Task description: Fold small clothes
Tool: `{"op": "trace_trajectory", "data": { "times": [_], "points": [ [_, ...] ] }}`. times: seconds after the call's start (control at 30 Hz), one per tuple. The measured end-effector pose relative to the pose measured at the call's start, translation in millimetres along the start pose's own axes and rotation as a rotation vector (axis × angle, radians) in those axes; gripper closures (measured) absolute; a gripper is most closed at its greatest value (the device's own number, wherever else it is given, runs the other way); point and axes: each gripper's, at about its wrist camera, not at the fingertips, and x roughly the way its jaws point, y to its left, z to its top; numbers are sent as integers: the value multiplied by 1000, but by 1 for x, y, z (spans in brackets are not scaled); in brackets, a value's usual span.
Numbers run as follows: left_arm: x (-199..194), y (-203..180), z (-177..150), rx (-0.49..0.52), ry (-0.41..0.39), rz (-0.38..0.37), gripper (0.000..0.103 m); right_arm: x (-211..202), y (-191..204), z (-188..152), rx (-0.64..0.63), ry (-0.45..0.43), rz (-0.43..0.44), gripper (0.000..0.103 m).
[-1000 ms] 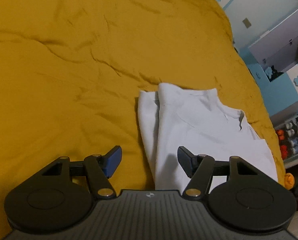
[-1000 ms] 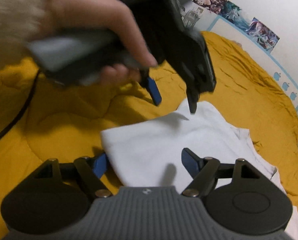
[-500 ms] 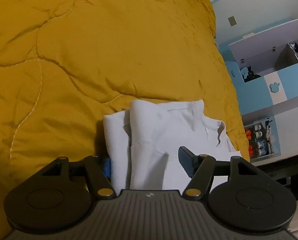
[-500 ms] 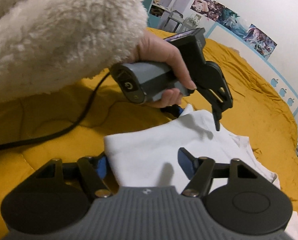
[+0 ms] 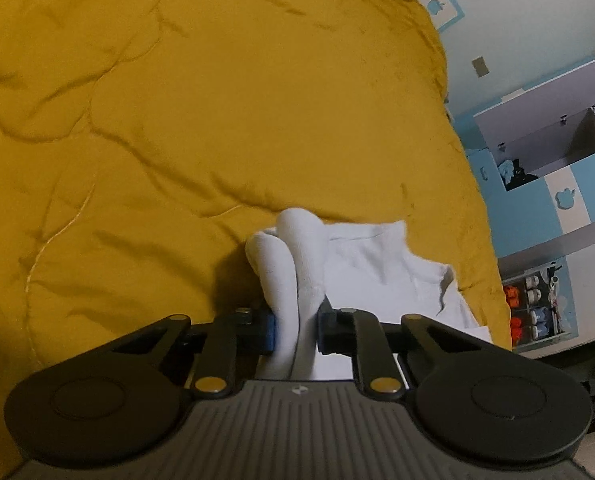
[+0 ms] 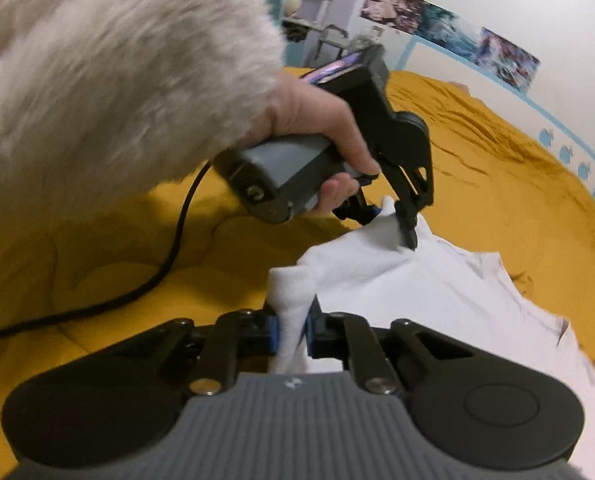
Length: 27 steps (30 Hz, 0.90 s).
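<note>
Shirt (image 6: 437, 292), white, lies on the yellow quilt (image 5: 217, 120) with its near edge bunched up between both tools: left gripper (image 5: 295, 330) pinches one fold, right gripper (image 6: 291, 330) another, each pressed tight on the cloth

A plain white garment (image 5: 361, 264) lies on a mustard-yellow quilt (image 5: 217, 100) — no print that shows. Both grippers are black with blue pads (image 6: 272, 330). The sleeve (image 6: 97, 72) is cream fleece; the far wall's border (image 6: 569, 148) is light blue — apple shapes, perhaps.
</note>
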Motion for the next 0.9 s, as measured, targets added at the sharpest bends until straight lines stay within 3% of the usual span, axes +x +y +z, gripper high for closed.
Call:
{"op": "trace_trajectory", "data": {
  "times": [0.27, 0.43, 0.7, 0.9],
  "points": [
    [-14, -48, 3, -3, -37, -43, 85, -53, -58, -1, 253, -57, 17, 99],
    [-13, -97, 2, 17, -90, -74, 85, -96, -98, -6, 330, -133, -42, 99],
    [39, -189, -9, 119, -41, -138, 85, -162, -159, -53, 467, -164, -165, 100],
    [102, -245, -30, 146, 12, -177, 85, -205, -209, -104, 570, -185, -262, 100]
  ]
}}
